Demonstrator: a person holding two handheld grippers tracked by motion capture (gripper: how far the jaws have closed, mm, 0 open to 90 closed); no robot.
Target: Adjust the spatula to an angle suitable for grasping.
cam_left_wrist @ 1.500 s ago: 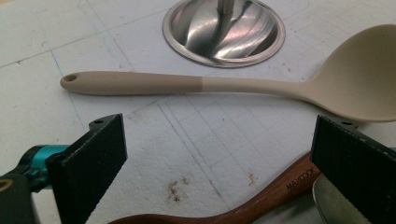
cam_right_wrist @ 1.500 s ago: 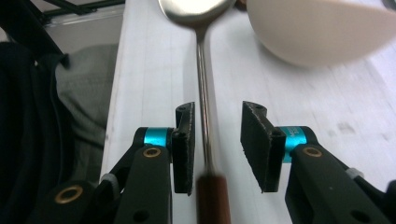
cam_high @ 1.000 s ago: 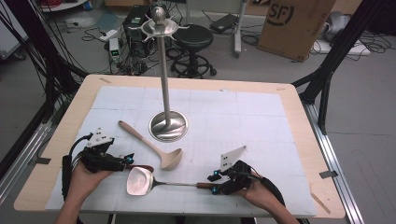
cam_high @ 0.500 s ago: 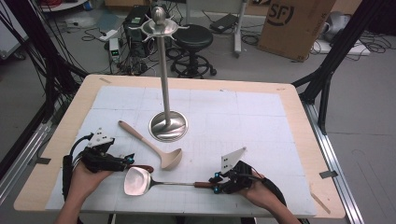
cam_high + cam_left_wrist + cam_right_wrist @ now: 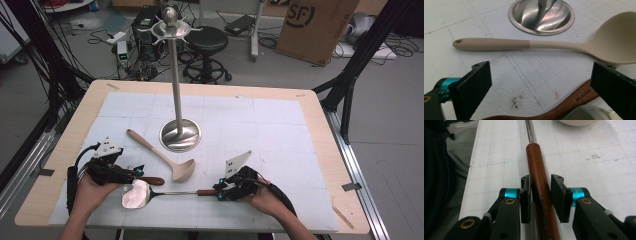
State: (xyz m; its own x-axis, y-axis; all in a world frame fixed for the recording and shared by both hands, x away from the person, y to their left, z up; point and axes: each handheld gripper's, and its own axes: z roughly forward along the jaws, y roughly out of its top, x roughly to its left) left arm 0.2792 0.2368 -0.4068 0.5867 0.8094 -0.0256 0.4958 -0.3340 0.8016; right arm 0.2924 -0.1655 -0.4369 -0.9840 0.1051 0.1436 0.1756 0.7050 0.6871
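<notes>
A metal spoon (image 5: 134, 195) with a steel shaft and a brown wooden handle (image 5: 537, 162) lies near the table's front edge. My right gripper (image 5: 218, 192) has just been closing on that handle, and its pads (image 5: 526, 195) now press it from both sides. My left gripper (image 5: 136, 172) stands open. A second wooden handle (image 5: 574, 100) marked MAXCOOK lies on the mat between its wide-apart jaws, untouched. Beyond it lies a beige silicone ladle (image 5: 524, 44), with its bowl (image 5: 182, 170) toward the right.
A steel utensil stand (image 5: 180, 135) with a tall pole and hooks at the top rises from the middle of the white mat (image 5: 280, 130). Behind the table are a black stool (image 5: 207, 40), a cardboard box (image 5: 315, 25) and cables on the floor.
The right gripper has shifted left with the metal spoon, so the spoon's bowl now lies closer under the left gripper. The left hand has stayed put.
</notes>
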